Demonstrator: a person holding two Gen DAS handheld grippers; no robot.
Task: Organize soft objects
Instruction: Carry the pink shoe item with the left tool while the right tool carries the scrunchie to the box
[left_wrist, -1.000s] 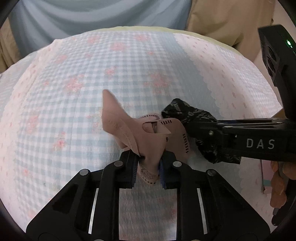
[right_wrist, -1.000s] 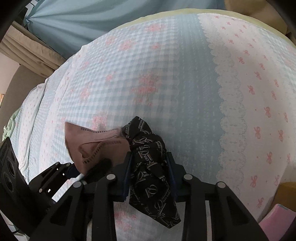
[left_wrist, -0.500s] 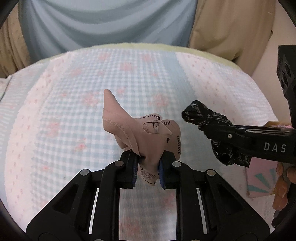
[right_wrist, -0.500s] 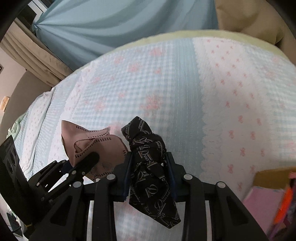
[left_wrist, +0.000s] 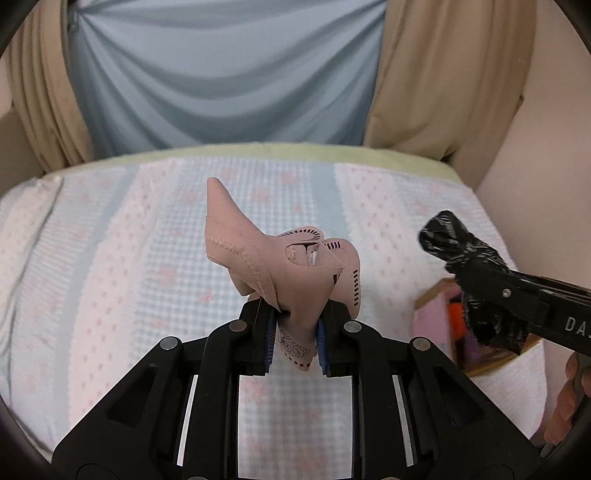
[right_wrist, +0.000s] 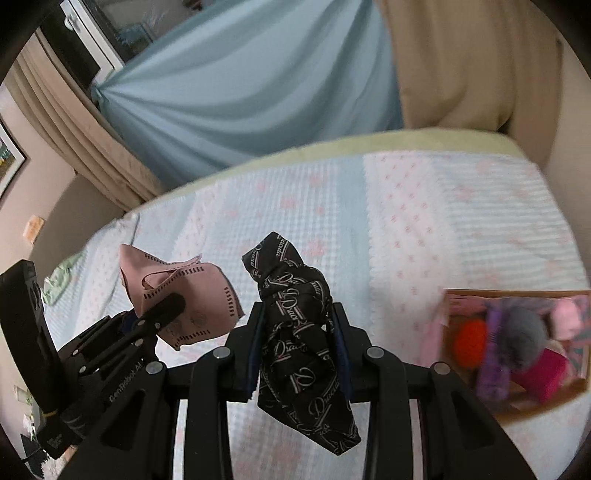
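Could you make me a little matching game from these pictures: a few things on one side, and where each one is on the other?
Things:
1. pink mask
2. black scarf
3. orange ball
4. green cloth

Places:
A. in the box
B. on the bed's far left edge
C. in the right tool
D. in the left tool

Pairs: 1-D, 2-C, 3-A, 4-B

White letters "DA" stand on the right gripper (left_wrist: 476, 280) at the right edge; "GenRobot.AI" on the left gripper (right_wrist: 173, 306), lower left.
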